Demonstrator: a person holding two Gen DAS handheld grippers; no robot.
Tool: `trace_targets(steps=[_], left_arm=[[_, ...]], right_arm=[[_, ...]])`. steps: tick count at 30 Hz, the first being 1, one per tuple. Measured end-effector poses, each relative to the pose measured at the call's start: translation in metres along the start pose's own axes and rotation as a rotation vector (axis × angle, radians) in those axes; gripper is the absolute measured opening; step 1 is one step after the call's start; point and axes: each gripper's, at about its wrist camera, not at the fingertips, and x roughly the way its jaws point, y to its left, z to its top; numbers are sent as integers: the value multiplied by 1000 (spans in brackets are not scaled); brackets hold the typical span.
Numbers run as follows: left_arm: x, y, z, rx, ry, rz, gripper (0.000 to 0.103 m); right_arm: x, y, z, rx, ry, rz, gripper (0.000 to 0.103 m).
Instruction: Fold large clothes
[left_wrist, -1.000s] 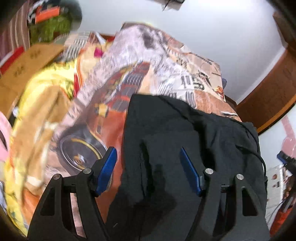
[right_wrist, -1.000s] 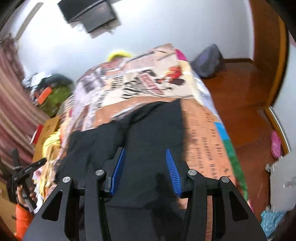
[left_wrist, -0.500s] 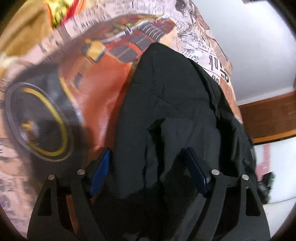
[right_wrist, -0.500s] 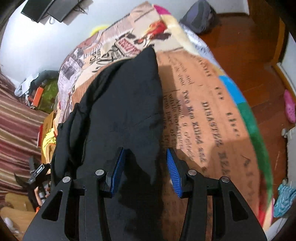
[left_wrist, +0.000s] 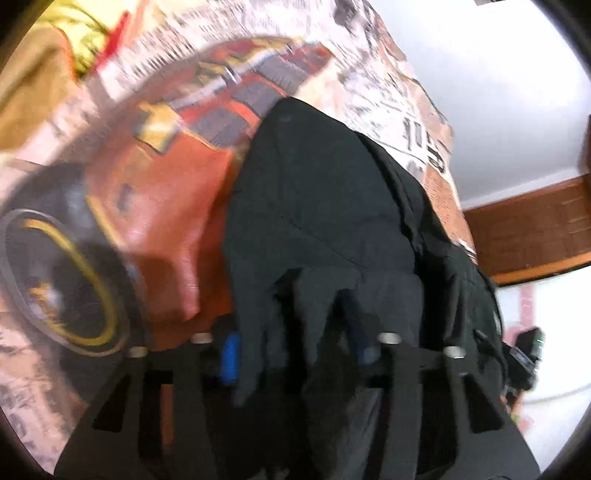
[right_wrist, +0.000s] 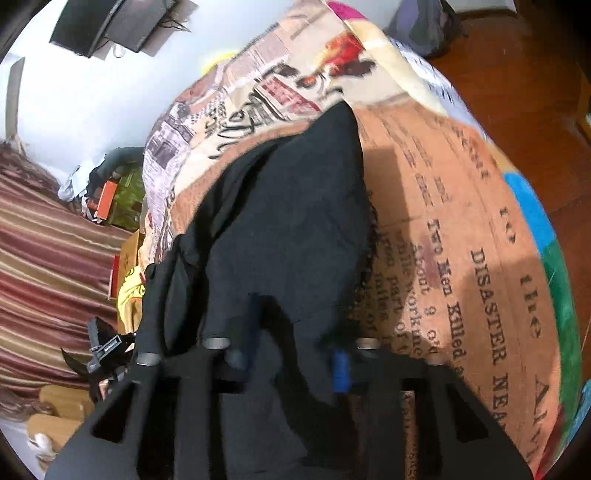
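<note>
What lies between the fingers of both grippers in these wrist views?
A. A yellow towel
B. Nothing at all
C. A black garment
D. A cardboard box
C: black cloth of the garment is bunched between the blue pads of the left gripper and of the right gripper, whose jaws have just been closing, while the rest lies on the printed bedspread.

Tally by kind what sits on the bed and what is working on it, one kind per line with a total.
Black garment: 1
Newspaper-print bedspread: 1
Handheld grippers: 2, left gripper and right gripper, both with the black fabric between their jaws, which have just been closing
Total: 4
</note>
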Motion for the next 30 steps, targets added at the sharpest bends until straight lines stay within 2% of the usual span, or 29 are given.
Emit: trace_targets(steps=[2,5,12,18,23,30], left_arm=[[-13,-7,0,17,-42,14,23],[-29,-24,2,68,-87,28,17],[-69,-82,21,240,-213,42,14],[-79,-105,51,320,-289,101,14],[-60,-100,78,315,-283,142,14],[-20,-62,95,286,-231,242,14]], right_arm=[[-9,8,1,-16,-38,13,8],[-26,24,5,-60,-88,33,6],[-32,90,32,-244,-142,22,5],[-9,115,67,-304,-182,6,5],[15,113,85,-316,-186,-54,5],[37,89,93,-306,-167,-138,6]])
